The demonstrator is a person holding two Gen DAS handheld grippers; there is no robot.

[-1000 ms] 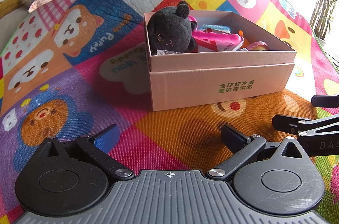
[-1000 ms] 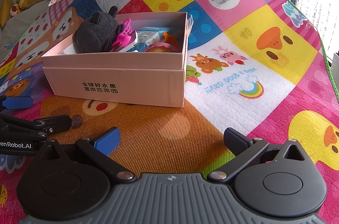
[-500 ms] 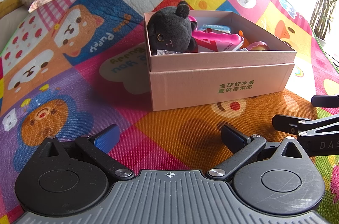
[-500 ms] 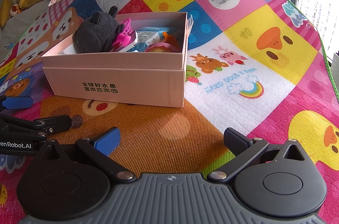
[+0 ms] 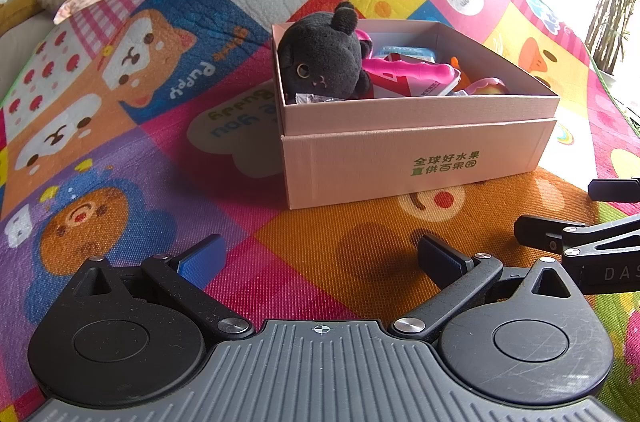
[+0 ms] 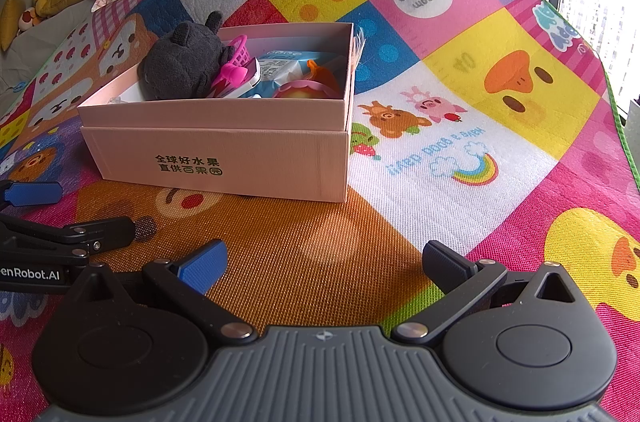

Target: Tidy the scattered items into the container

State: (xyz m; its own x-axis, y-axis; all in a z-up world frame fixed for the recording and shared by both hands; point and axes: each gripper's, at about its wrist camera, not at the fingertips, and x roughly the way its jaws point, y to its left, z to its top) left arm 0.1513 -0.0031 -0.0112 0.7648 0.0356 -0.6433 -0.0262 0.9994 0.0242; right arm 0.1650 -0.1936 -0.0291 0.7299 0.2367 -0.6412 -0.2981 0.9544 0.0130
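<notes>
Your left gripper (image 5: 320, 258) sits low in the frame, jaws spread wide and empty, over the colourful play mat (image 5: 120, 150). Your right gripper (image 6: 326, 266) is likewise wide apart, holding nothing. The pink cardboard box (image 5: 416, 162) rests on the mat at centre frame in the left view, and centre left in the right view. Inside it lie a dark grey plush cat (image 5: 324, 62) at the box's left end, a pink toy (image 5: 408, 72), a blue packet (image 6: 288, 62) and an orange item (image 6: 324, 74), crowded together.
</notes>
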